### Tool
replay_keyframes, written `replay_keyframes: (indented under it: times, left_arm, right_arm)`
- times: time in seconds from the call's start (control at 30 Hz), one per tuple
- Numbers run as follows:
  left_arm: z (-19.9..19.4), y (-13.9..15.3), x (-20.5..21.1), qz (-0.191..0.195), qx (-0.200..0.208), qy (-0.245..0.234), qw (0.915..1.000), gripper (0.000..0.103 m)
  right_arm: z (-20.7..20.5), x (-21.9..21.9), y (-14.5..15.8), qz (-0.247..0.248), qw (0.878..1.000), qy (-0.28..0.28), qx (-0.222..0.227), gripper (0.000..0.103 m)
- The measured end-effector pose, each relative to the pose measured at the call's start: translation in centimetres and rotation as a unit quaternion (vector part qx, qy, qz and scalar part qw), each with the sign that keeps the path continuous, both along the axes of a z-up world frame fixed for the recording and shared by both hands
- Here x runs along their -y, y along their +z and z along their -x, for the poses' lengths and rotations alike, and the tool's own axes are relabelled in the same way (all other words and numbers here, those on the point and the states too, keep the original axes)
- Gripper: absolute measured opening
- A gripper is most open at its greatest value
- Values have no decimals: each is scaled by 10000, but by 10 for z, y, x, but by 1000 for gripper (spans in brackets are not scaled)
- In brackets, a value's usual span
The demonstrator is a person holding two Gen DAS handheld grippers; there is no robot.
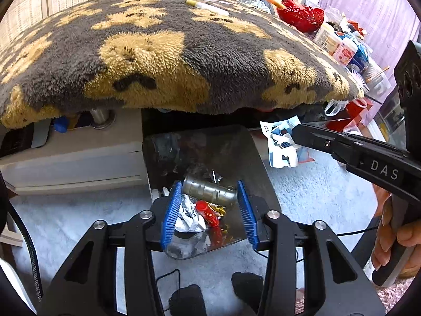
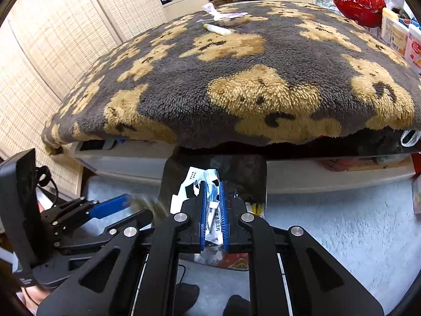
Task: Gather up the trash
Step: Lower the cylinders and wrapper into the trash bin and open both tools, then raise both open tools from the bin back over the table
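Note:
My left gripper (image 1: 209, 188) hangs over a dark trash bin (image 1: 260, 173) on the floor. A grey metal can (image 1: 209, 191) lies crosswise between its blue pads (image 1: 172, 210) with a sliver of gap at each end, so the jaws stand open. In the bin below lie a red piece (image 1: 208, 212) and crumpled wrappers (image 1: 190, 217). The right wrist view shows the can as a blur (image 2: 147, 204) beside the left gripper (image 2: 126, 200). My right gripper (image 2: 213, 187) is shut on a crumpled white and blue paper wrapper (image 2: 210, 181) above the bin (image 2: 247, 173). That wrapper (image 1: 280, 142) sticks out past the right gripper (image 1: 294, 134).
A low table under a grey and tan fleece blanket (image 1: 163, 52) overhangs the bin's far side. On it lie a white tube (image 1: 210, 7), a red basket (image 1: 302, 15) and packages (image 1: 342, 47). Pale carpet (image 1: 315, 189), a black cable (image 1: 171, 276) and two feet in black socks (image 1: 244, 284) lie below.

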State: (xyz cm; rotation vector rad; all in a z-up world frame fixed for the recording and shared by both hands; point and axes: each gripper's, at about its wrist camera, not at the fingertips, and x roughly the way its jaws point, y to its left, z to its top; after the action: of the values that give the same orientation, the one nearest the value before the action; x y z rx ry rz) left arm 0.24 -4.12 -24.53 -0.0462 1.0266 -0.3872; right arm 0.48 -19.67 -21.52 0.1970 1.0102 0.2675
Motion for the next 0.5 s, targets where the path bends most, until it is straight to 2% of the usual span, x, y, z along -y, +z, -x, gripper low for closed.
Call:
replay_keyframes:
  times: [0.07,0.1,0.13,0.2,0.27,0.33,0.37,0.43,0.5]
  left_arm:
    - [0,3,0,9,58,26,10000,52]
    - [1,4,-1,18,77,39,10000,53]
    - [1,5,-1,25,93,49,9999,53]
    - [1,5,-2,19,94,63,9999,54]
    - [1,6,-3,-12,126,92,9999,55]
    - [1,7,-5,-24,149,123,9998,61]
    - [1,8,-6,-49,170,136,9998,64]
    - [0,9,-7,-75,180,139,9997,69]
    - [-1,13,-9,-133,246,152,9995,77]
  right_arm:
    - [0,2,0,-13,10000,-58,-5,15]
    - [0,2,0,-24,10000,-66,2,22]
    - [0,2,1,-29,10000,-75,13,34]
    - [1,2,2,-3,10000,-70,58,45]
    - [1,3,4,6,9999,-99,93,47]
    - [2,5,6,23,9998,-142,121,63]
    - [2,6,8,60,9997,-162,151,67]
    - [2,5,11,137,9996,-149,199,83]
    - [2,3,17,308,9989,-121,330,93]
